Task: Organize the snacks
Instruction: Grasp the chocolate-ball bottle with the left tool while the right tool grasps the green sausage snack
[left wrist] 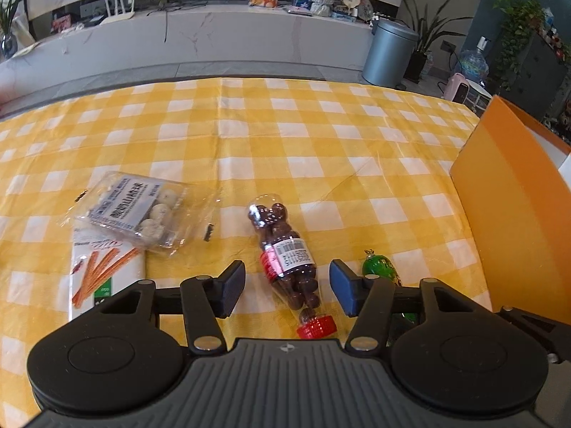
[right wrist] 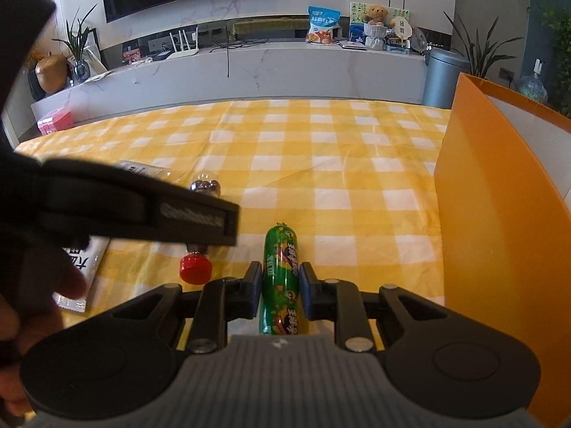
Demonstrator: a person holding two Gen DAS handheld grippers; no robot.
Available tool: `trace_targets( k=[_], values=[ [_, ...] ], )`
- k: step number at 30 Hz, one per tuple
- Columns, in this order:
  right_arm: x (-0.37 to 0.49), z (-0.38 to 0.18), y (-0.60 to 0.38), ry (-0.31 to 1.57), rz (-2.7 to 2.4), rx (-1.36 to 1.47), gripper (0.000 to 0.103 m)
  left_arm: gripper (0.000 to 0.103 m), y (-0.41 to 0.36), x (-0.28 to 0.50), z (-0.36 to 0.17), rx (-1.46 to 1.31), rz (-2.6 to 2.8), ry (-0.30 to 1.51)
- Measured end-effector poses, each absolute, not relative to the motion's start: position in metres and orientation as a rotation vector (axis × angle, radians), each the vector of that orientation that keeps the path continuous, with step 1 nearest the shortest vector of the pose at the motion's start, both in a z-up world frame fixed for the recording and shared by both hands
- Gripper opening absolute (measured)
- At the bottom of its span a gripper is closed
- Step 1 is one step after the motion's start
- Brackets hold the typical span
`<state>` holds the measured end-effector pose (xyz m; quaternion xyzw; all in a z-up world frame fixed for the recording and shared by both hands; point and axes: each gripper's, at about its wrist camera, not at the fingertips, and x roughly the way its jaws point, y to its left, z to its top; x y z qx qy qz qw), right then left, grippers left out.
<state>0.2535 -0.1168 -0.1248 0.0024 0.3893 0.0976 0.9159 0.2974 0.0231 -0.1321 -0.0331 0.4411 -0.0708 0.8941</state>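
Note:
A clear bottle of brown chocolate balls (left wrist: 288, 260) with a red cap (left wrist: 317, 326) lies on the yellow checked cloth between the jaws of my open left gripper (left wrist: 287, 290), untouched by the pads. My right gripper (right wrist: 280, 294) is shut on a green sausage stick (right wrist: 281, 278), pads pressed on both sides. The sausage also shows in the left wrist view (left wrist: 380, 267). The bottle (right wrist: 205, 187) and its cap (right wrist: 195, 268) show in the right wrist view, partly hidden by the left gripper body (right wrist: 142, 210).
A clear bag of round white snacks (left wrist: 139, 210) lies on a white packet with orange sticks (left wrist: 103, 278) at the left. An open orange box (left wrist: 514, 207) stands at the table's right edge and also shows in the right wrist view (right wrist: 499, 221). The checked tablecloth (left wrist: 285, 142) stretches beyond.

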Motion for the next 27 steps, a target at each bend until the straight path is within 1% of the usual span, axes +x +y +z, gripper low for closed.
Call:
trace_targets(
  k=[9, 11, 21, 27],
  values=[
    [0.256, -0.13, -0.121, 0.824, 0.212, 0.044, 0.021, 0.047, 0.02, 0.297, -0.135, -0.019, -0.142, 0.868],
    [0.256, -0.131, -0.119, 0.825, 0.213, 0.031, 0.021, 0.042, 0.019, 0.296, -0.135, -0.007, -0.149, 0.861],
    [0.254, -0.13, -0.121, 0.822, 0.218, 0.031, 0.021, 0.037, 0.005, 0.291, -0.139, 0.099, -0.164, 0.852],
    [0.254, -0.13, -0.124, 0.828, 0.226, 0.067, 0.02, 0.037, 0.009, 0.291, -0.137, 0.058, -0.166, 0.876]
  ],
)
